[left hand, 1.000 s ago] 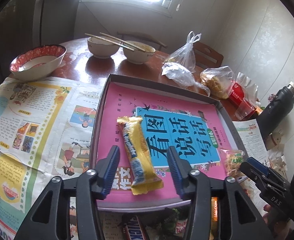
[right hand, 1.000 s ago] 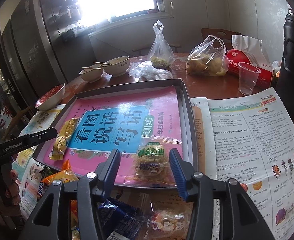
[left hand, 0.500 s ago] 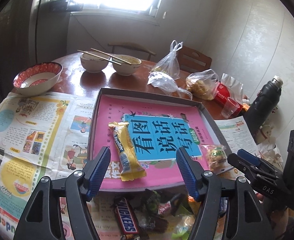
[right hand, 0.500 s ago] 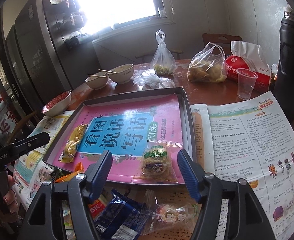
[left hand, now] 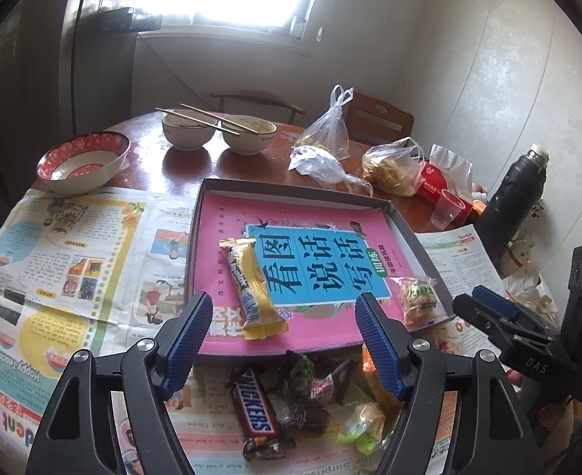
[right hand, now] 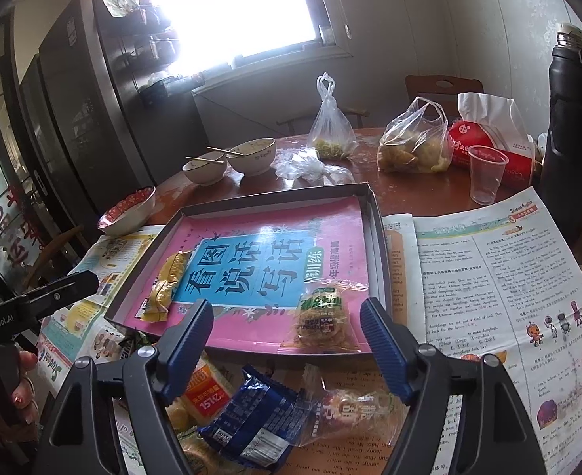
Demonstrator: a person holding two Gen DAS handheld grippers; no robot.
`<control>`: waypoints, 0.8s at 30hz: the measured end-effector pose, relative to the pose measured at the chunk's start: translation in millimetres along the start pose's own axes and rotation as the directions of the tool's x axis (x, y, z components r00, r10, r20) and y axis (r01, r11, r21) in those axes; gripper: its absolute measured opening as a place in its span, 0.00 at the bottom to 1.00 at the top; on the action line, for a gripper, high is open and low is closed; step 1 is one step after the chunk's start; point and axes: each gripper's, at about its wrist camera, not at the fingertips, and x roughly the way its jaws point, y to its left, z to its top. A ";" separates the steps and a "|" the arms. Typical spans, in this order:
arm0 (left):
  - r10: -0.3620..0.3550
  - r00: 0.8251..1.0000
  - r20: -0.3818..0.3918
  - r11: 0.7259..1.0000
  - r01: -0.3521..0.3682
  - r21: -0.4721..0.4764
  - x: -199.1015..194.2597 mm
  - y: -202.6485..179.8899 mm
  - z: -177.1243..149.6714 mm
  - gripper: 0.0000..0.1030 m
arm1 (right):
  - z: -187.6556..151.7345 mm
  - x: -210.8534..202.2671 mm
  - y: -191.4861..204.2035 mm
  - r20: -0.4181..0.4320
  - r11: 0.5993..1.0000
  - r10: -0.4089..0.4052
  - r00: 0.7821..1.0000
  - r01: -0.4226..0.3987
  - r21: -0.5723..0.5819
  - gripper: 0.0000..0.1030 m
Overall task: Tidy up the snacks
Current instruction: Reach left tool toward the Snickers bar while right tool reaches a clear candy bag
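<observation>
**Backed Off, Jaws Wide, Two Snacks in the Tray**

Pulled back and up from the tray over the last second, bringing more of the loose pile into view. Held the left gripper and right gripper wide open, with nothing between the jaws.

Judged to be between picks, with the next snack not yet chosen. Likely called for next: dropping onto one wrapper lying clear of its neighbours and closing across its narrow side.

Counted two snacks in the tray: a yellow bar near its left edge and a clear-wrapped cake at its near right corner. Counted at least six more on the newspaper just off the tray's near edge, among them a Snickers bar and a blue packet. Could not tell the exact number where they overlapped. Also counted three bowls, one cup and one flask.
</observation>
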 end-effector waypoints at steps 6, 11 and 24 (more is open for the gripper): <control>0.014 1.000 -0.003 1.000 -0.014 0.001 -8.0 3.7 -3.8 0.74 | -0.4 -9.7 2.8 0.014 1.000 0.010 1.000 -0.010 -0.006 0.76; 0.023 1.000 -0.007 1.000 -0.023 0.001 -12.5 5.6 -7.1 0.74 | -3.0 -16.6 3.4 0.020 1.000 0.013 1.000 -0.013 -0.008 0.78; 0.044 0.998 -0.037 0.999 -0.043 0.016 -18.0 7.4 -18.7 0.74 | -15.0 -23.5 6.5 0.009 1.000 0.011 1.000 -0.011 -0.016 0.81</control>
